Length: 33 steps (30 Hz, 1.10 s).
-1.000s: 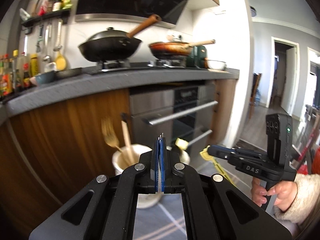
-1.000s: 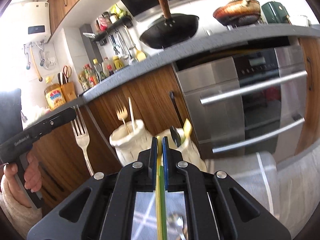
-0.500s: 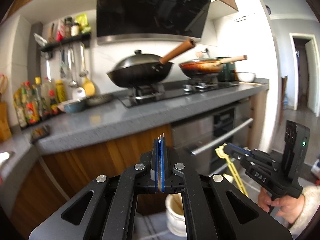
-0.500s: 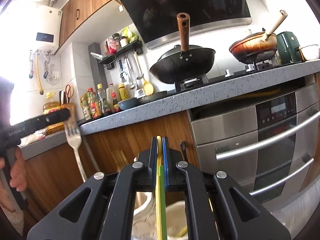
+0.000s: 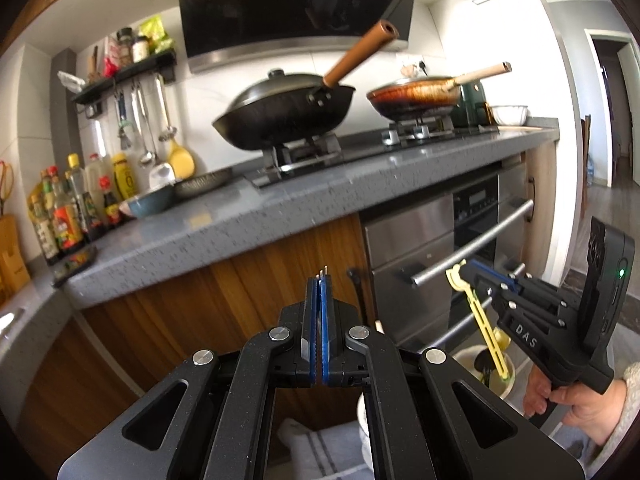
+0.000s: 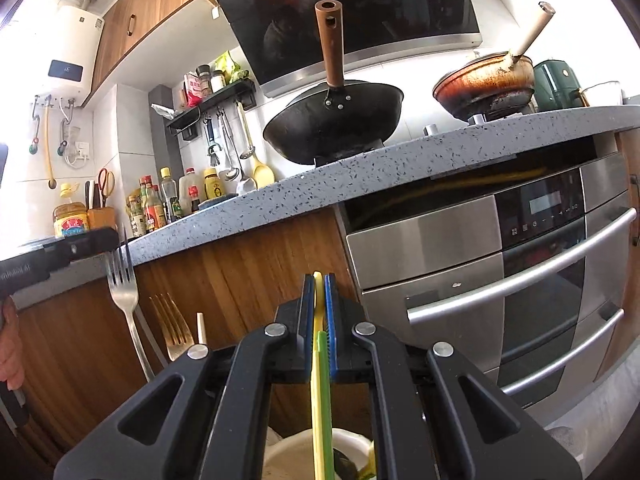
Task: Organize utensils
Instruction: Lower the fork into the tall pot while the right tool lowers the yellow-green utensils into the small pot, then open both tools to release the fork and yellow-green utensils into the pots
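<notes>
Up against the grey counter (image 5: 280, 216), both grippers hang in front of the wooden cabinet front, below the counter's edge. The left gripper (image 5: 319, 280) has its blue pads pressed together on a silver fork (image 6: 122, 280): only the tips of the tines poke out above the pads in the left wrist view, while the right wrist view shows the tines pointing up toward the counter edge and the handle slanting down below it. The right gripper (image 6: 319, 284) pinches a thin yellow utensil (image 6: 318, 360) between its blue pads, with a green strip lying along it; in the left wrist view this yellow piece (image 5: 486, 332) hangs down from the gripper toward a white cup (image 5: 496, 376) below the counter, in front of the oven. A hand (image 5: 576, 404) in a pale knitted sleeve grips the handle of that gripper.

Below the counter, near the cabinet front, a gold fork (image 6: 170, 328) and a pale stick beside it stand up from behind the gripper body. A white cup rim (image 6: 296, 448) shows low down, right under the yellow utensil. On the counter a black wok (image 5: 284, 112) sits on the stove, and bottles (image 5: 68, 208) cluster at the counter's left end.
</notes>
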Available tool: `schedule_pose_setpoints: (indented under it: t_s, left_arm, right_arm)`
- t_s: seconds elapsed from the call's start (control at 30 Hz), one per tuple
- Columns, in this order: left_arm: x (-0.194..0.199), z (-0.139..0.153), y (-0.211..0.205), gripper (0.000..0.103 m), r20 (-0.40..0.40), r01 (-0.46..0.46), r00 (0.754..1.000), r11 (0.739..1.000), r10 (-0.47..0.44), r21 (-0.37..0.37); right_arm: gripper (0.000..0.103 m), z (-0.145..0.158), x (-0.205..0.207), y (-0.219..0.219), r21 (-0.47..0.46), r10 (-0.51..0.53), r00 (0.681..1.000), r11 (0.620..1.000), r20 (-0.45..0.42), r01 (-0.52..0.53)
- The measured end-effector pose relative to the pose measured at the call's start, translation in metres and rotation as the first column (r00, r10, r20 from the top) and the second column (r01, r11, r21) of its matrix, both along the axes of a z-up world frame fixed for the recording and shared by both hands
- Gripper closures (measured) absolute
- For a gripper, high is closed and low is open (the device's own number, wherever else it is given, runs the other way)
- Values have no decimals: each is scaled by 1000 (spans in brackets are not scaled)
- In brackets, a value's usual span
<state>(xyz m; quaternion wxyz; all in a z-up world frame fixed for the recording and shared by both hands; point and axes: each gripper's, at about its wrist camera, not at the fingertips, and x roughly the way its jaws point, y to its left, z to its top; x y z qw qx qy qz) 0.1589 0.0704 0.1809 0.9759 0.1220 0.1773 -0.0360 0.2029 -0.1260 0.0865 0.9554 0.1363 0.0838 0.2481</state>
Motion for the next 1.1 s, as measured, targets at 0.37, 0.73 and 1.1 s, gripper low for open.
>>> schedule_pose_setpoints:
  t_s: [0.37,0.73,1.1]
  left_arm:
    - [-1,-23,2,101,-65,32,997,999,-35,-36]
    - [-4,-38,5,101,-101,47,993,997,-52,-59]
    - [-4,-51,-2,100,-139,70,987,995,-80,-72]
  right_arm:
    - [98,-15,-12,-7,-42,29,999,999,-31,-30]
    - [98,-25,-40,-21,-108,55,989,992,-136,-70]
    - [98,-34,-48,-32,-84,69,973,992,-220,-90]
